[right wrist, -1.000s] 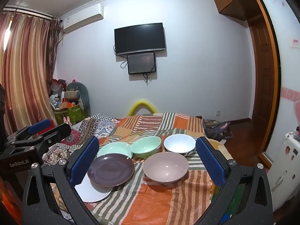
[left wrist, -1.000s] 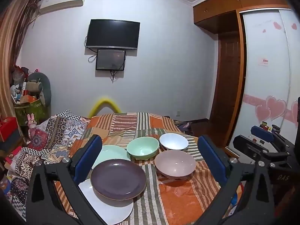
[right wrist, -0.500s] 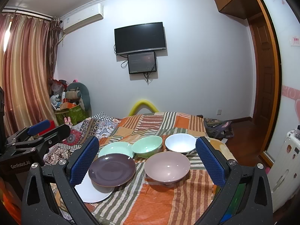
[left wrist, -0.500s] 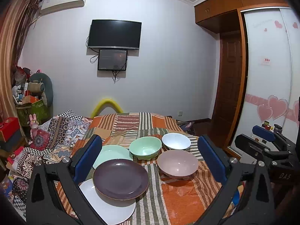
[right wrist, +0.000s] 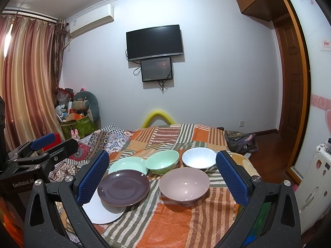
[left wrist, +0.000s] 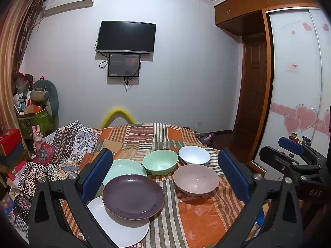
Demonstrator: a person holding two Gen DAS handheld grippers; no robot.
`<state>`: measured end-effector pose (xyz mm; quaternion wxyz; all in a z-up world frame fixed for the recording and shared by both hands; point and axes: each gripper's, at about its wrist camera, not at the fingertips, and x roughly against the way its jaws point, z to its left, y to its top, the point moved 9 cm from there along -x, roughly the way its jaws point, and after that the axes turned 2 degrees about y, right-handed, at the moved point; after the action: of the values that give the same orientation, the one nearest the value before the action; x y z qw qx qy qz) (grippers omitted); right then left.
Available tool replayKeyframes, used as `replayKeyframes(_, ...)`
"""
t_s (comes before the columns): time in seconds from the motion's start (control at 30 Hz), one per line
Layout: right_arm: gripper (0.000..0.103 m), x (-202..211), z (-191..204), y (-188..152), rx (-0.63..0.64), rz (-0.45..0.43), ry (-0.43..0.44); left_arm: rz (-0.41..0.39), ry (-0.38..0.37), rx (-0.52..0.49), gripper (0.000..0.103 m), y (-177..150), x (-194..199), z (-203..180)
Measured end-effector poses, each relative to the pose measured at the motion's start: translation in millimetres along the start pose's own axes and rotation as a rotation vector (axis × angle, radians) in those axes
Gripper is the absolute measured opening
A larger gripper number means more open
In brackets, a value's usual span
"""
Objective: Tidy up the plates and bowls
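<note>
On the striped cloth lie three plates and three bowls. A dark purple plate (left wrist: 133,196) (right wrist: 123,187) overlaps a white plate (left wrist: 122,230) (right wrist: 101,212) and a mint plate (left wrist: 124,168) (right wrist: 128,163). A mint bowl (left wrist: 160,163) (right wrist: 162,161), a white bowl (left wrist: 194,155) (right wrist: 199,158) and a pink bowl (left wrist: 196,179) (right wrist: 184,184) sit to the right. My left gripper (left wrist: 165,175) hovers open in front of the dishes, holding nothing. My right gripper (right wrist: 162,177) is open too, empty, and shows in the left wrist view at the right (left wrist: 293,155).
The striped orange cloth (left wrist: 196,217) (right wrist: 175,227) covers a bed or table; a patterned quilt (left wrist: 62,144) lies left of it. A wardrobe with sliding doors (left wrist: 293,82) stands right, a white suitcase (right wrist: 314,181) near it. Clutter piles by the curtain (right wrist: 24,82).
Both views have shifted slightly: the dishes sit a touch further right and up in the left wrist view. Nothing on the cloth has moved; both grippers stay open.
</note>
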<state>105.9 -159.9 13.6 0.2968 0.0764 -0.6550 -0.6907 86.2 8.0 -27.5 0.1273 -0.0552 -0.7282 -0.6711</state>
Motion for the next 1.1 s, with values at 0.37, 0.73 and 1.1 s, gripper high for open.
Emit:
replayKeyframes(0.37, 0.103, 0.5, -0.2, 1.3, -0.001, -0.001, 0.001, 0.004, 0.0, -0.001, 0.103, 0.1, -1.2, 0.3)
replayKeyframes(0.73, 0.103, 0.8, -2.0, 4.7, -0.006, -0.003, 0.0, 0.003, 0.002, -0.004, 0.103, 0.8, -1.7, 0.2)
replayKeyframes(1.1, 0.103, 2.2, -3.9, 7.1, -0.011, -0.005, 0.0, 0.001, -0.002, -0.003, 0.103, 1.8, 0.0, -1.7)
